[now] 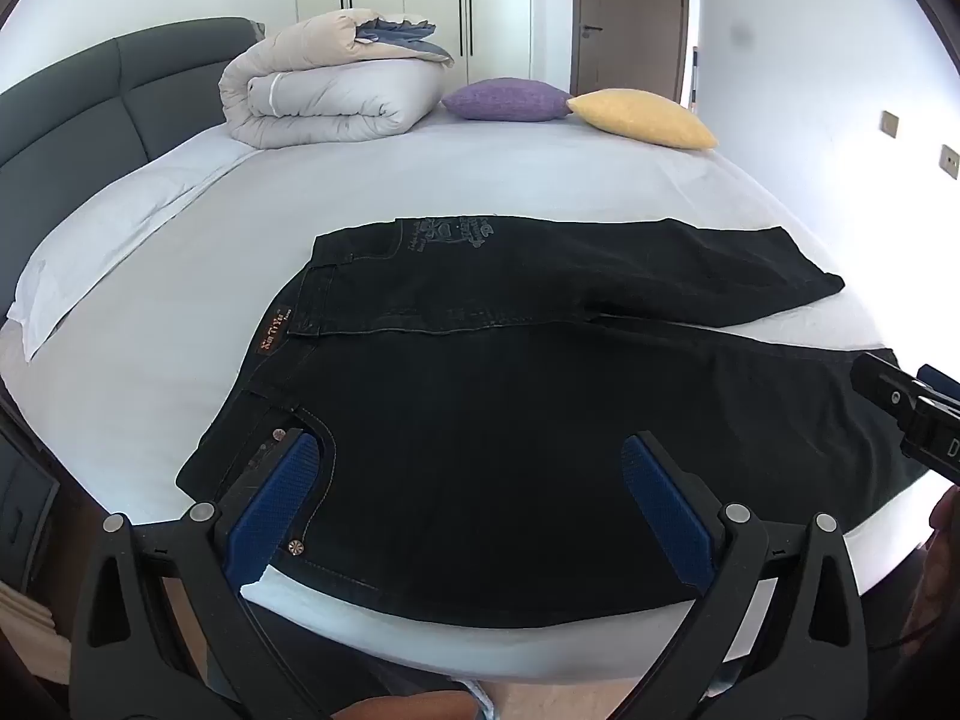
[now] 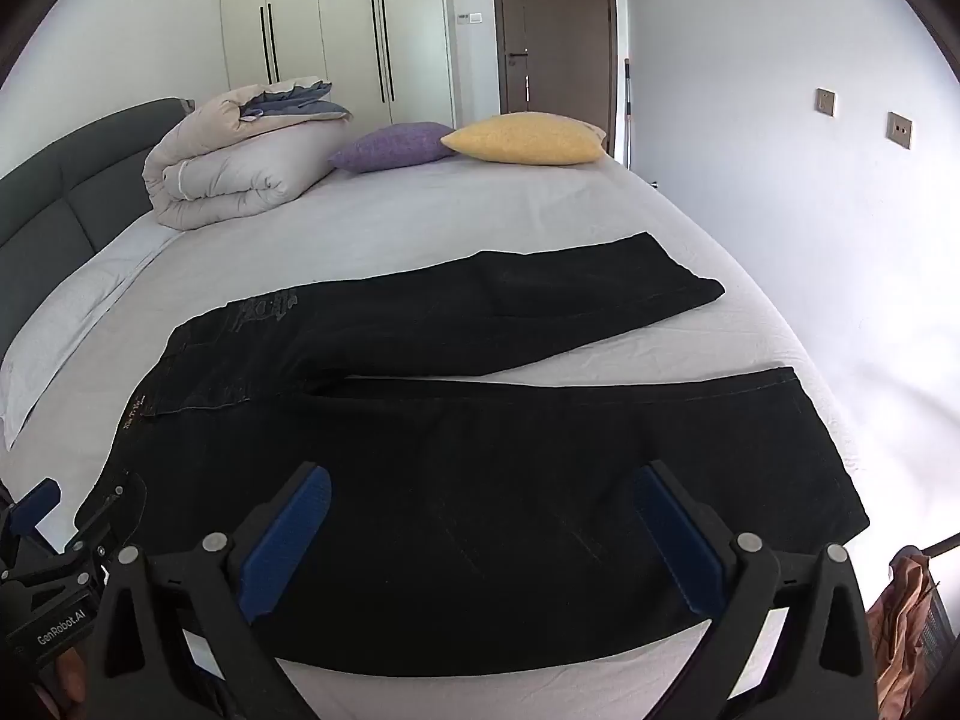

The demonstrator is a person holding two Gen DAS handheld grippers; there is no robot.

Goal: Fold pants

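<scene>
Black jeans [image 1: 510,408] lie flat on the white bed, waistband to the left, both legs spread out to the right. They also show in the right wrist view [image 2: 480,468]. My left gripper [image 1: 474,450] is open, hovering over the near hip and front pocket, holding nothing. My right gripper [image 2: 483,480] is open over the near leg, holding nothing. The right gripper shows at the right edge of the left wrist view [image 1: 912,414]; the left gripper shows at the lower left of the right wrist view [image 2: 42,546].
A folded beige duvet [image 1: 330,84], a purple cushion [image 1: 504,99] and a yellow cushion [image 1: 642,117] lie at the far side of the bed [image 1: 420,180]. A grey headboard [image 1: 72,120] is on the left; a wall with switches [image 2: 864,120] on the right.
</scene>
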